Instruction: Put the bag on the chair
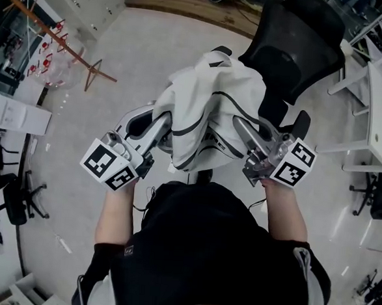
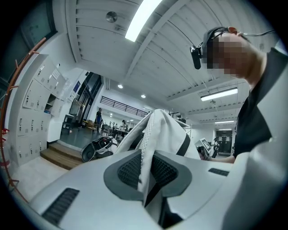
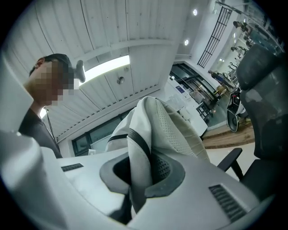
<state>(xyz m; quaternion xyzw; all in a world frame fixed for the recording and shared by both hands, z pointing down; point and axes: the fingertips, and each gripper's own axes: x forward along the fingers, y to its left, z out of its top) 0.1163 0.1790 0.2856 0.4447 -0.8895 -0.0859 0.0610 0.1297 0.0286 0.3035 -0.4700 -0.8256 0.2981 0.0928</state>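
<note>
Left gripper [image 2: 146, 170] and right gripper [image 3: 140, 173] each clamp a fold of the bag [image 1: 210, 111]: white, black stripes, mesh patches, held up beside the black chair [image 1: 296, 45]. We can't see the seat behind it.

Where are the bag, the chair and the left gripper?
bag [image 1: 210, 104], head view, white fabric near its middle.
chair [image 1: 295, 55], head view, its broad black panel.
left gripper [image 2: 146, 168], left gripper view, between the pads, shut on the bag.
</note>
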